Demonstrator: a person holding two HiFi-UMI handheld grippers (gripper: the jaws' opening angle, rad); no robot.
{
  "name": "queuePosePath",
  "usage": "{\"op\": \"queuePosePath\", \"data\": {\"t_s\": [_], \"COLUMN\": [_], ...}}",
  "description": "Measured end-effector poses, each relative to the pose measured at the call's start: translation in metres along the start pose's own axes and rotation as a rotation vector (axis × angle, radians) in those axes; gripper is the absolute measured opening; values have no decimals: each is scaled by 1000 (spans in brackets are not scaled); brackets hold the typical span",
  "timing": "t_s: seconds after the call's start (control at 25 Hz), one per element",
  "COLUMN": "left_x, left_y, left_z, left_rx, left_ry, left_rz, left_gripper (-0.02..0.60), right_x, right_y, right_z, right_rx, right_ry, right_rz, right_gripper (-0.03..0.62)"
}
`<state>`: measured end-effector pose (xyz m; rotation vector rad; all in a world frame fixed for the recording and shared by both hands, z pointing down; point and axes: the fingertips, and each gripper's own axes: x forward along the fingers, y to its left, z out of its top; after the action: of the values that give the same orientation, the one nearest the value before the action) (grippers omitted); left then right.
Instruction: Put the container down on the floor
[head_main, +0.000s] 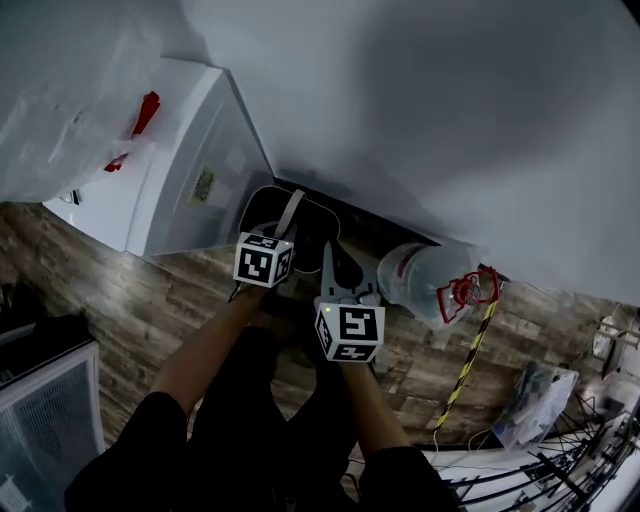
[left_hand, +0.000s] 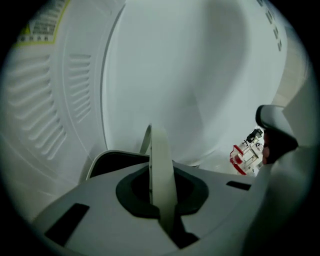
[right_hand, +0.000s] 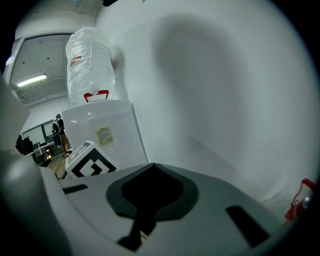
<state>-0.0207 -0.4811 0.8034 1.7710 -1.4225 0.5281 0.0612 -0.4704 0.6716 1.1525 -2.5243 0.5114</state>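
Surroundings: a white water dispenser (head_main: 175, 190) stands against the wall (head_main: 450, 120) at the left, with a clear bottle (right_hand: 90, 65) upended on top. To the right a second large bottle (head_main: 420, 280) lies on its side on the wood-pattern floor (head_main: 120, 290), with a red fitting (head_main: 470, 290) at its neck. A yellow-and-black striped line (head_main: 465, 365) runs down the floor from that bottle. Loose cables (head_main: 560, 460) and a plastic bag (head_main: 535, 400) sit at the lower right. A pale-framed unit (head_main: 45, 410) is at the lower left.

Task item: the container (head_main: 268, 212), dark inside with a pale rim, is low at the foot of the wall, between the dispenser and the lying bottle. Whether its base touches the floor cannot be told.

Tongs: those of the left gripper (head_main: 285, 232) are closed narrow on a pale upright strip (left_hand: 161, 170) that rises from the container. Those of the right gripper (head_main: 328, 262) are drawn together just beside the container's right edge, and nothing can be made out between them.

Clearance: the gap between the dispenser's side and the lying bottle is tight, and the wall closes it off behind. The bare floor lies on the near side, around the person's legs.
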Motion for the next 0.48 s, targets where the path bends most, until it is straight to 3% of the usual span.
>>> {"op": "queuePosePath", "data": {"t_s": [0.48], "left_x": [118], "left_y": [67], "left_z": [-50], "left_rx": [-18], "left_ry": [41], "left_rz": [28], "left_gripper": [17], "right_x": [79], "right_y": [-29], "right_z": [-101], "right_rx": [-44], "right_ry": [41], "right_rz": [16], "right_gripper": [11]}}
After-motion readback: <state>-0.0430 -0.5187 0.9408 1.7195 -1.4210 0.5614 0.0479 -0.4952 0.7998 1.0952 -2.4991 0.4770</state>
